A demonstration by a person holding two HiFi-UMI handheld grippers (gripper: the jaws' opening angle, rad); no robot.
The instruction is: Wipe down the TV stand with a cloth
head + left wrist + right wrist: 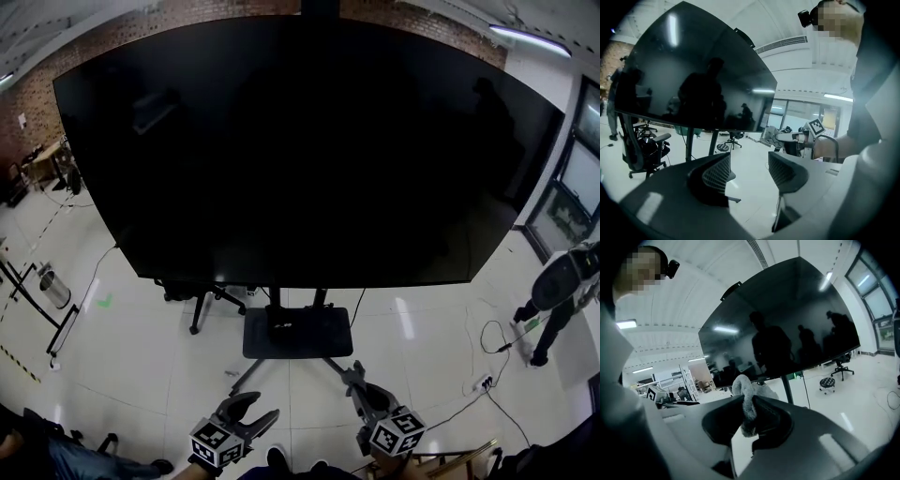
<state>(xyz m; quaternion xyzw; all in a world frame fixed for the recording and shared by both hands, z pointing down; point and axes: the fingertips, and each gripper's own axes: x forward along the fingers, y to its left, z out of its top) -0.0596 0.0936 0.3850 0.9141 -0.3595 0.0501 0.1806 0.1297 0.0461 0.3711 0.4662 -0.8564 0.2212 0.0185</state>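
A big black TV (300, 141) stands on a dark wheeled stand with a flat shelf (298, 333) under it. My left gripper (251, 410) is low in the head view, short of the stand, open with nothing between its jaws. My right gripper (359, 384) is beside it, shut on a grey fluffy cloth (749, 399). In the left gripper view the jaws (747, 171) gape wide, and the right gripper with the cloth (774, 138) shows beyond them. The stand's posts (700, 143) rise under the screen.
An office chair (644, 147) and a chair base (202, 300) sit left of the stand. A cable and power strip (480, 382) lie on the white floor at right. A person (558, 295) stands far right. A small bin (53, 286) is at left.
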